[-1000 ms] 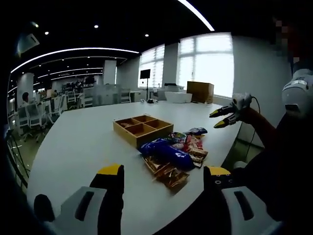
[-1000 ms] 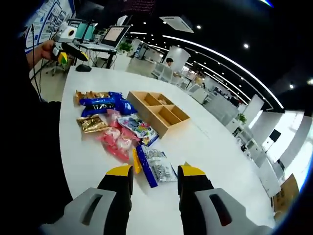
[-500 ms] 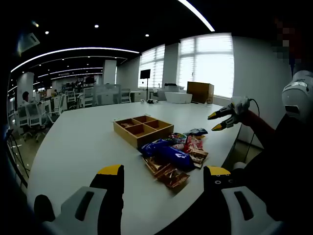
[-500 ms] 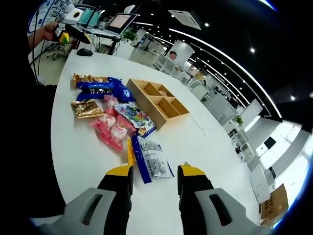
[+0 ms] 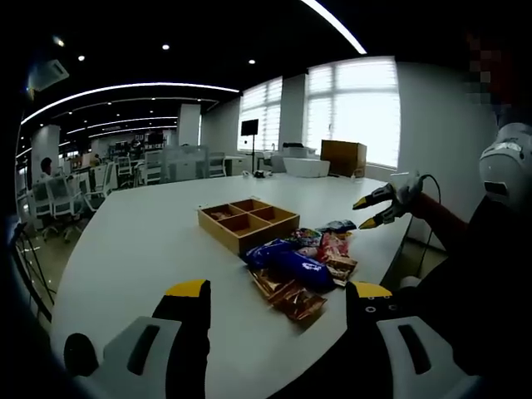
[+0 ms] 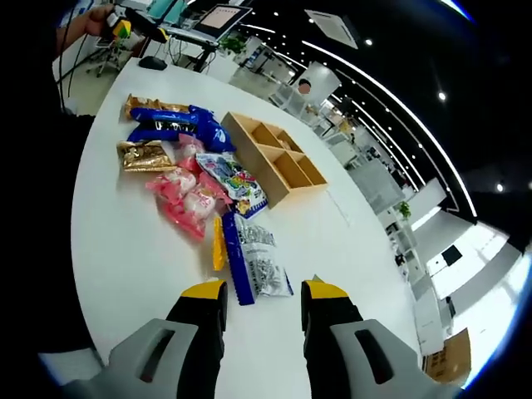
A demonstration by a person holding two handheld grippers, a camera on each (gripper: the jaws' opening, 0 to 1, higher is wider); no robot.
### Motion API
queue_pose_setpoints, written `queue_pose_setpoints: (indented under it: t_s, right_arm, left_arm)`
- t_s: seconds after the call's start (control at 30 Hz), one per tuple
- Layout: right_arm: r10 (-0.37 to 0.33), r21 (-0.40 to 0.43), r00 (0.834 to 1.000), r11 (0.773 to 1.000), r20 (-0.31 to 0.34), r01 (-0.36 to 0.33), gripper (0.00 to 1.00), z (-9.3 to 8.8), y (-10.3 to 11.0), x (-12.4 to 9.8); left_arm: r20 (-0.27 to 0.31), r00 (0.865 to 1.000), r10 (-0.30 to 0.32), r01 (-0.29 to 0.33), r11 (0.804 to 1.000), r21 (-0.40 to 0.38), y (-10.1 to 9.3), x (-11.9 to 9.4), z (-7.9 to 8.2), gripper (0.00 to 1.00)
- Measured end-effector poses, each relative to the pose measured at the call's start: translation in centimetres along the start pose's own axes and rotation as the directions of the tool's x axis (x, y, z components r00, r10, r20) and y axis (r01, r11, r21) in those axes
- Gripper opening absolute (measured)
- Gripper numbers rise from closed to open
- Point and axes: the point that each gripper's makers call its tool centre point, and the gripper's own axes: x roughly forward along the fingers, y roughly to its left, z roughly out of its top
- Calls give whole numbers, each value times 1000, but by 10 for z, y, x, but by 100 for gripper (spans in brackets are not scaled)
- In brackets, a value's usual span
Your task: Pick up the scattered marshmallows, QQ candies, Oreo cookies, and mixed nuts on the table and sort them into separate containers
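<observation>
In the right gripper view, the snack packets lie in a loose heap on the white table (image 6: 125, 249). From the left: a gold packet (image 6: 143, 155), blue packets (image 6: 170, 123), a pink marshmallow bag (image 6: 184, 204), a colourful candy bag (image 6: 233, 181), then a clear bag with blue edge (image 6: 259, 268). The wooden divided box (image 6: 274, 160) stands just beside the heap. The right gripper (image 6: 262, 293) hovers near the clear bag, its jaws spread and holding nothing. In the left gripper view, the left gripper (image 5: 278, 290) is also spread wide and empty above the table edge.
</observation>
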Motion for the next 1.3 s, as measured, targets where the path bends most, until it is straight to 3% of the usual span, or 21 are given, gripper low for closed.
queue_pose_setpoints:
  t_s: [0.6, 0.8, 1.03, 1.3]
  right_arm:
    - [9, -101, 999, 995, -36, -12, 30, 0, 8, 19]
    - [-14, -182, 998, 983, -61, 3, 29, 0, 6, 24]
    - [-30, -300, 996, 954, -78, 5, 28, 5, 12, 30]
    - [-50, -342, 995, 940, -89, 17, 25, 5, 14, 38]
  left_arm:
    - [-16, 1000, -11, 11, 1000, -3, -3, 2, -5, 70]
    - [-21, 1000, -16, 15, 1000, -7, -4, 4, -7, 70]
    - [-23, 1000, -21, 21, 1000, -9, -7, 5, -8, 70]
    - [-21, 1000, -23, 23, 1000, -11, -8, 5, -8, 70]
